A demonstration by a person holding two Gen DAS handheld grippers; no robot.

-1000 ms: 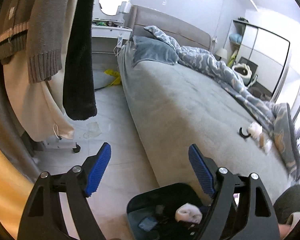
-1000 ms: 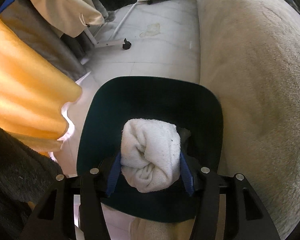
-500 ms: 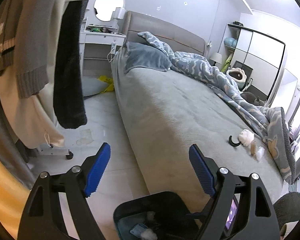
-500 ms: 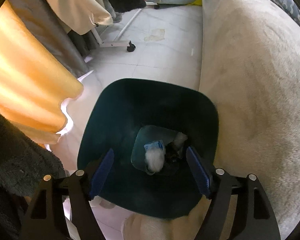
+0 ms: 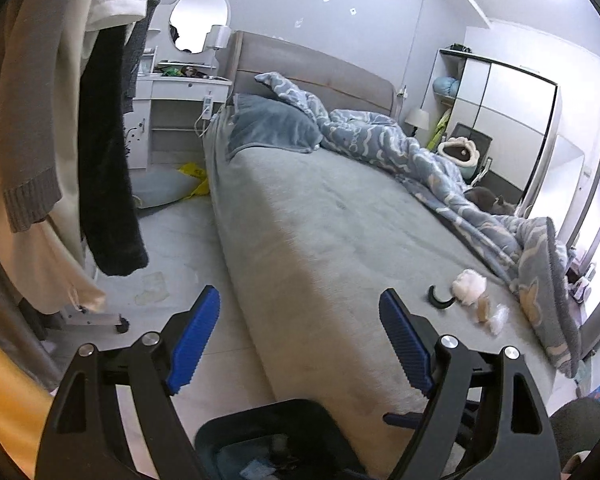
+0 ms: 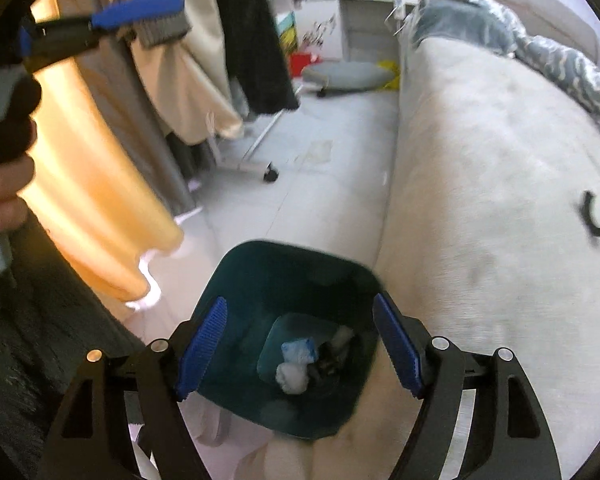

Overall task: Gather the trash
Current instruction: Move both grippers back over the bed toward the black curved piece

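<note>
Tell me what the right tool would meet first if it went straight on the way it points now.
Probably the bin: the open right tool points down into its mouth, so it would likely meet the trash at the bottom first. Depth is unclear.

A dark teal bin [image 6: 288, 280] stands on the floor against the bed [image 6: 500, 200], holding white and blue wads [image 6: 294, 364]. More crumpled scraps [image 5: 470, 292] lie on the bed beside a black hook [image 5: 440, 300].

Home bedroom: bed [image 5: 340, 240], wardrobe [image 5: 508, 128].
</note>
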